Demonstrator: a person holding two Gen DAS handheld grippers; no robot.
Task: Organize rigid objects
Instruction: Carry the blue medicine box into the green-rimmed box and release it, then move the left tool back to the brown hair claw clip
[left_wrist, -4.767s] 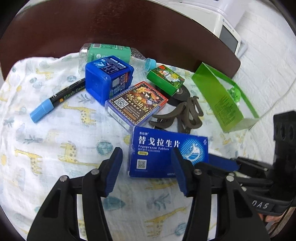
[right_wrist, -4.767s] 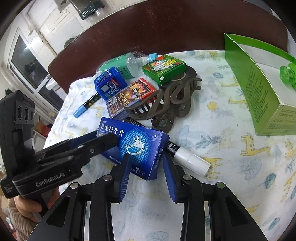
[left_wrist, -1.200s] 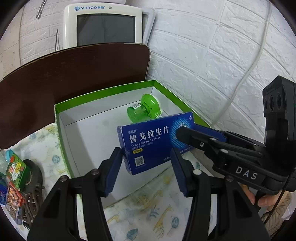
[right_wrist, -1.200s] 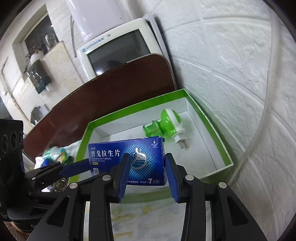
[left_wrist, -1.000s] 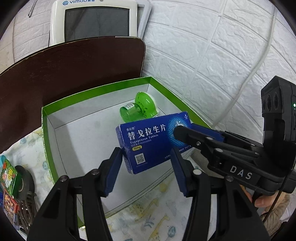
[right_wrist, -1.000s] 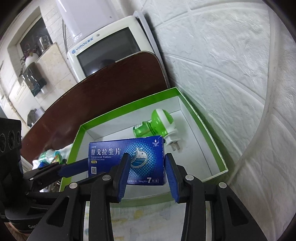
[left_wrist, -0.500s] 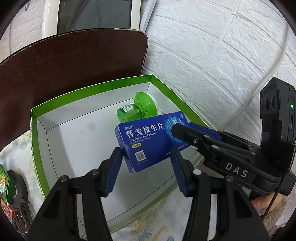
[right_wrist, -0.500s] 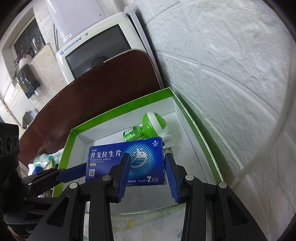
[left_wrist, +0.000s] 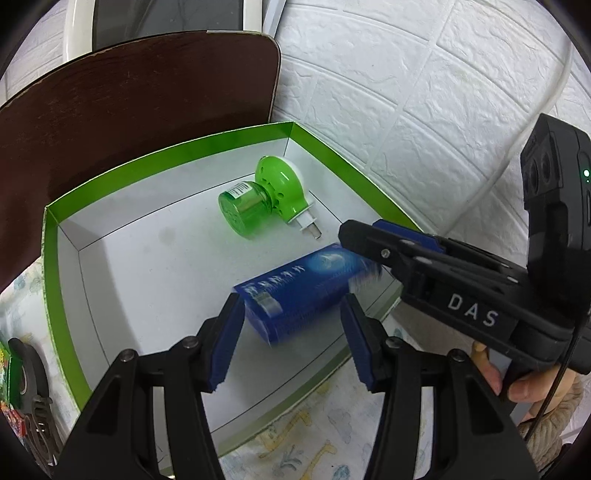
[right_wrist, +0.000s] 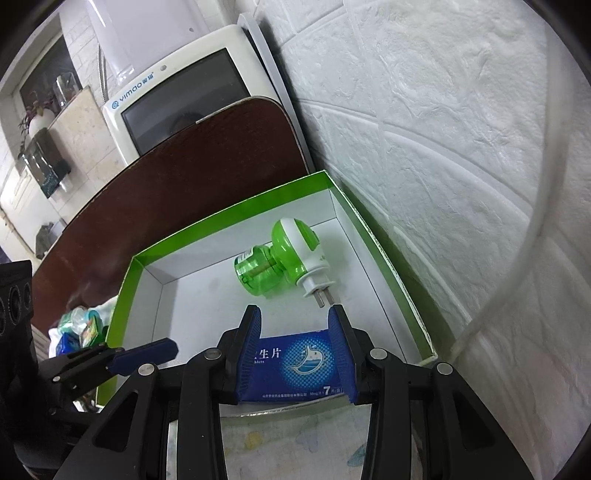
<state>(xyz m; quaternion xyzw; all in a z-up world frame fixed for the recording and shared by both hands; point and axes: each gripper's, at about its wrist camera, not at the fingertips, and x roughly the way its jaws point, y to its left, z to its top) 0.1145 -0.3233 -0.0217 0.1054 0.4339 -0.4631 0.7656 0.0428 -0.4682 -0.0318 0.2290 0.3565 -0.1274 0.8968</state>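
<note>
A blue medicine box (left_wrist: 303, 288) lies tilted and blurred on the white floor of the green-rimmed box (left_wrist: 166, 151), near its front right corner. My right gripper (left_wrist: 354, 232) hangs just above the medicine box's right end, open, with nothing in it. In the right wrist view the medicine box (right_wrist: 299, 365) shows below and beyond my right gripper (right_wrist: 295, 314), against the front wall of the green-rimmed box (right_wrist: 229, 214). A green plug-in vaporizer (left_wrist: 266, 199) (right_wrist: 284, 258) lies at the back. My left gripper (left_wrist: 291, 301) is open and empty over the front rim.
A white brick wall (left_wrist: 406, 92) runs close along the box's right side, with a white cable (right_wrist: 535, 221). A dark brown board (left_wrist: 129, 92) and a white monitor (right_wrist: 177, 103) stand behind. A patterned cloth (left_wrist: 314, 435) covers the table, with other items (left_wrist: 26, 398) at the far left.
The blue medicine box has left my right gripper and dropped onto the floor of the green-rimmed box. Both grippers moved further over that box.
</note>
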